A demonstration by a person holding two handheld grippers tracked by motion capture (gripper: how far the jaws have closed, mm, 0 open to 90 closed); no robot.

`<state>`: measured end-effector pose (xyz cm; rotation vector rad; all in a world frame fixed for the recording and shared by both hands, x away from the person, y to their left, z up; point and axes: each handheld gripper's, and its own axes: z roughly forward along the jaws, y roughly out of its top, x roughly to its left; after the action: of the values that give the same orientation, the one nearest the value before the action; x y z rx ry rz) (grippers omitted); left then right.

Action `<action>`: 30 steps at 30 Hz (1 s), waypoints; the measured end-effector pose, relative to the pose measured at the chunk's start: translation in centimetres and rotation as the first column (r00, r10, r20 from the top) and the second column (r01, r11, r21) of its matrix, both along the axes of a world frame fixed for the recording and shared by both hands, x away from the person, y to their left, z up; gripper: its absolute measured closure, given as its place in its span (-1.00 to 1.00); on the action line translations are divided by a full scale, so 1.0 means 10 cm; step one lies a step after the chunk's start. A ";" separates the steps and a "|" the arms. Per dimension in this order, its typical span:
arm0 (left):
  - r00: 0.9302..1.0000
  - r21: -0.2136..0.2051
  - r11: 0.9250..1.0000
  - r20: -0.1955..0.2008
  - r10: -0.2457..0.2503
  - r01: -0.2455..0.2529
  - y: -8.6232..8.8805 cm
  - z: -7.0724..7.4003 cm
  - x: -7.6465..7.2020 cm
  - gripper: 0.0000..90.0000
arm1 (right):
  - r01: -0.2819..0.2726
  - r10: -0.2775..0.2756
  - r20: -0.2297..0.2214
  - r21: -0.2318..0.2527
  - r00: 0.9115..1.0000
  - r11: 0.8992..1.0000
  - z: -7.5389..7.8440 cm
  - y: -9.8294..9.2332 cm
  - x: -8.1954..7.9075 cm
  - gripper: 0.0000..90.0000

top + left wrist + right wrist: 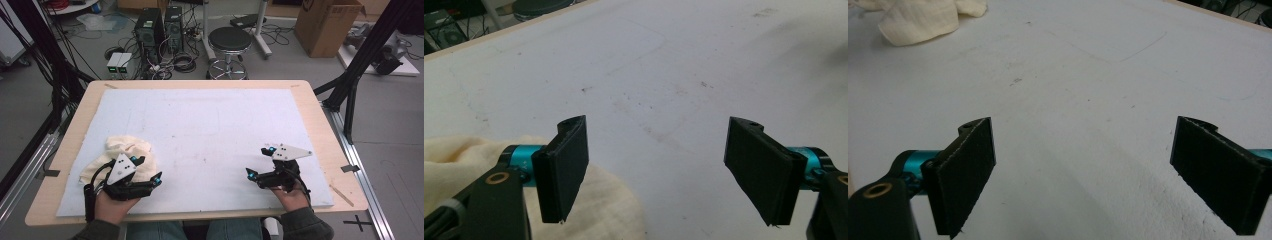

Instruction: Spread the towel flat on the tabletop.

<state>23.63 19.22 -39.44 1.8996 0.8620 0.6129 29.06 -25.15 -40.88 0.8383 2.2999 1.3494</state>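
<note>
A crumpled cream cloth lies on the white mat near the table's front left. My left gripper hovers at the cloth's right edge, jaws wide apart and empty. In the left gripper view the cloth lies under and behind the left jaw, and bare mat shows between the pads of the gripper. My right gripper stands open over bare mat at the front right. The right gripper view has its jaws spread with nothing between them, and the cloth far off at the top left.
The mat covers most of a wooden table. Beyond the far edge stand a black stool, computer towers with cables, and a cardboard box. Black frame struts rise at the right side.
</note>
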 end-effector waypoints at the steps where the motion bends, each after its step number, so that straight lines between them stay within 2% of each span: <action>1: 1.000 -0.005 1.000 0.006 0.002 -0.002 0.00 0.01 0.00 -0.41 | 0.004 -0.004 -0.005 -0.001 1.000 1.000 0.00 0.00 -0.01 -0.77; 4: 1.000 -0.004 1.000 0.014 -0.001 0.001 0.01 0.06 -0.01 -0.41 | 0.001 -0.001 0.010 -0.002 1.000 1.000 0.00 0.00 0.00 -0.77; 7: 1.000 -0.009 1.000 0.017 -0.001 0.001 0.04 0.11 -0.01 -0.41 | 0.002 -0.002 0.001 -0.001 1.000 1.000 0.01 0.00 -0.02 -0.77; 13: 0.999 -0.009 1.000 0.034 0.024 -0.024 0.15 0.21 0.00 -0.41 | -0.001 0.001 0.008 -0.004 1.000 1.000 0.01 0.00 -0.03 -0.77; 20: 0.995 -0.025 0.996 0.048 0.090 -0.089 0.34 0.28 0.03 -0.46 | -0.003 0.003 0.006 -0.006 1.000 1.000 0.01 0.00 -0.03 -0.77; 30: 0.982 -0.036 0.983 0.052 0.181 -0.179 0.60 0.25 0.12 -0.50 | -0.013 0.013 0.008 -0.018 1.000 1.000 0.00 0.03 -0.02 -0.77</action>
<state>24.84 25.22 -36.91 1.7807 1.0089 0.7534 28.82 -24.88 -40.90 0.8115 2.3118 1.3327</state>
